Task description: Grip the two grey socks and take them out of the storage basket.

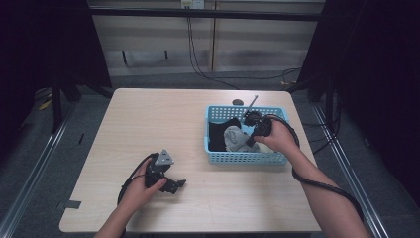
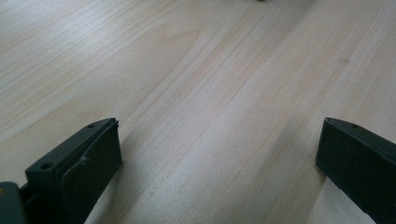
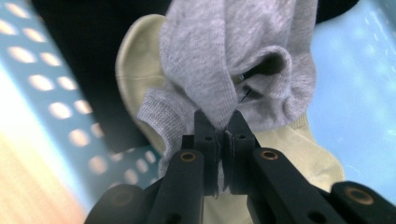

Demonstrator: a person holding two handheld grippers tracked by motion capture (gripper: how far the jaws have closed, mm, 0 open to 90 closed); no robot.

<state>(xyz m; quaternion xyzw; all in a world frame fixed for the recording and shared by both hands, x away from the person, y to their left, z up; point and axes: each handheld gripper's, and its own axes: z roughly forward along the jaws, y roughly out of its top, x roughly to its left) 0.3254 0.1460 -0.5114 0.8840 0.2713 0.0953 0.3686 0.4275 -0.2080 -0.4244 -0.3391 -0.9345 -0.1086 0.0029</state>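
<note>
A light blue plastic basket (image 1: 246, 157) stands on the right half of the wooden table (image 1: 148, 119) and holds a grey sock (image 1: 235, 137), a black cloth (image 1: 218, 132) and a pale yellow sock (image 3: 135, 70). My right gripper (image 1: 249, 140) reaches into the basket. In the right gripper view its jaws are pinched together on a fold of the grey sock (image 3: 243, 65), with my right gripper (image 3: 223, 122) shut on it. My left gripper (image 1: 174, 184) rests low over the bare table at the front left. Its fingers (image 2: 93, 158) stand wide apart with nothing between them.
The basket's perforated wall (image 3: 60, 112) rises close to the left of the right gripper. A dark rod (image 1: 251, 102) sticks up at the basket's far rim. Cables (image 1: 198, 64) run across the floor behind the table.
</note>
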